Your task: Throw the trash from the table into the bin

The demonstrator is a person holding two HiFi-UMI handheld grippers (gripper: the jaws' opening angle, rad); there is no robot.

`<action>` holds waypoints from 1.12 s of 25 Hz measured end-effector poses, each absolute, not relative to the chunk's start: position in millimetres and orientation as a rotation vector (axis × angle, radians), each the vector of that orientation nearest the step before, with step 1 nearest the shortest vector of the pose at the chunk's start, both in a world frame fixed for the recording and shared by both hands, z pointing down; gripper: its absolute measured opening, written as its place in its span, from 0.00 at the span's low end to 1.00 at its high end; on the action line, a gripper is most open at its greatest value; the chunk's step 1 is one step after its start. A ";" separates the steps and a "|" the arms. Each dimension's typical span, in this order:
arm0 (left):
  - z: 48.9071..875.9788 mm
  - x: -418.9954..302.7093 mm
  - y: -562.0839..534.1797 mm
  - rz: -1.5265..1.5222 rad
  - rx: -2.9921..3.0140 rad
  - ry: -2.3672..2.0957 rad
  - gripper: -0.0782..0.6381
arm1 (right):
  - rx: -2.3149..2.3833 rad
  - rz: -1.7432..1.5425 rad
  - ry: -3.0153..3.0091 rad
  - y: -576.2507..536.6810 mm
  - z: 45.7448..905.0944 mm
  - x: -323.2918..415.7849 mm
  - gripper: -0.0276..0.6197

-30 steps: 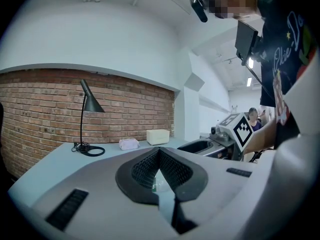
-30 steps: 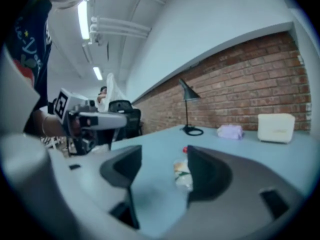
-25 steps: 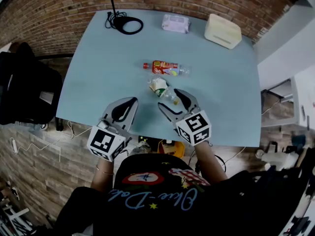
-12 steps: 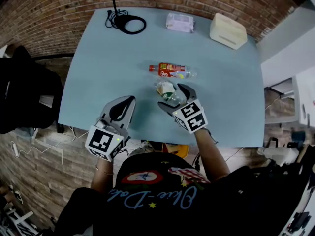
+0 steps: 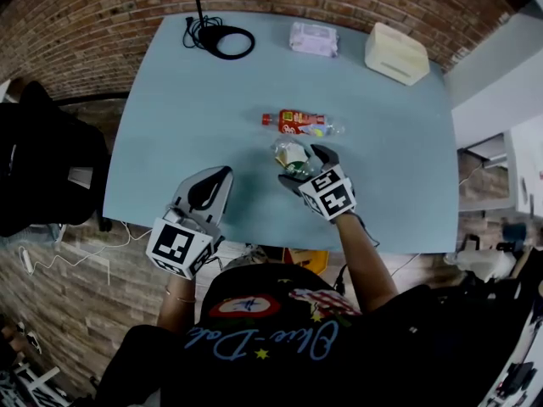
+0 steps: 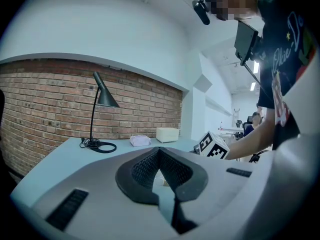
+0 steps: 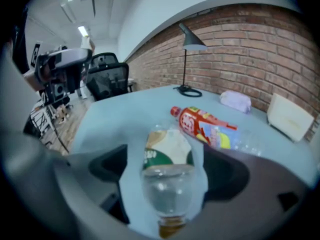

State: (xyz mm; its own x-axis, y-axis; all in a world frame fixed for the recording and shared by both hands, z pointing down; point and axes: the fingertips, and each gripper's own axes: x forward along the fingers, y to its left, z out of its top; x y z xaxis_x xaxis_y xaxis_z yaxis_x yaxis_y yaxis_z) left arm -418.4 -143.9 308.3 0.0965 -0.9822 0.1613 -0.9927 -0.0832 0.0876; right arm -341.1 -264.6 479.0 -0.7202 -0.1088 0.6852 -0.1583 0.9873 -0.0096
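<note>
Head view looks steeply down on a pale blue table (image 5: 170, 142) that stands against a brick wall. The right gripper (image 5: 304, 166) reaches over the middle of the table and tilts downward. Its jaws stand wide apart, having just been opening, and a clear plastic bottle (image 5: 293, 153) with a green and white label lies on the tabletop between them. In the right gripper view this bottle lies lengthwise in the gap with its narrow end toward the camera. Bare tabletop shows on either side of it, so the dark pads (image 7: 103, 165) do not press on it. Just beyond it a second bottle (image 5: 299, 123), with a red label and a red cap, lies on its side across the line of the first; whether the two touch I cannot tell.

The left gripper (image 5: 222, 175) hangs over the near edge of the table, to the left of the right one and well apart from both bottles. The left gripper view shows its jaws together at the tips with nothing held between them.

Along the far edge stand a black desk lamp (image 5: 222, 39) with its cord coiled on the base, a pale soft packet (image 5: 314, 38) and a cream box (image 5: 396, 53). A black chair (image 5: 42, 159) sits off the table's left side
</note>
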 end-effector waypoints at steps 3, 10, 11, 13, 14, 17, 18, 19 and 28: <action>308.1 -419.4 -143.5 0.080 2.193 -1.999 0.12 | 0.207 0.107 -2.356 -268.5 487.0 -340.7 0.75; 312.9 -424.9 -139.0 0.084 2.167 -2.004 0.12 | 0.192 0.104 -2.334 -270.0 496.1 -343.5 0.74; 312.1 -424.9 -139.4 0.080 2.169 -2.006 0.12 | 0.196 0.108 -2.332 -270.3 496.6 -343.4 0.74; 310.7 -424.7 -139.6 0.075 2.169 -2.007 0.12 | 0.205 0.124 -2.322 -270.9 498.0 -342.2 0.74; 310.2 -424.4 -139.7 0.074 2.171 -2.008 0.12 | 0.209 0.133 -2.314 -271.4 499.2 -341.2 0.74; 309.0 -423.5 -140.0 0.081 2.184 -2.012 0.12 | 0.223 0.147 -2.290 -273.4 502.1 -337.1 0.74; 309.2 -423.4 -139.7 0.082 2.183 -2.014 0.12 | 0.233 0.150 -2.287 -274.6 502.3 -335.7 0.64; 309.7 -423.5 -139.4 0.083 2.176 -2.015 0.12 | 0.243 0.156 -2.285 -275.7 502.6 -334.5 0.62; 310.7 -415.5 -140.5 0.098 2.166 -2.004 0.12 | 0.272 0.161 -2.319 -273.9 493.1 -329.9 0.62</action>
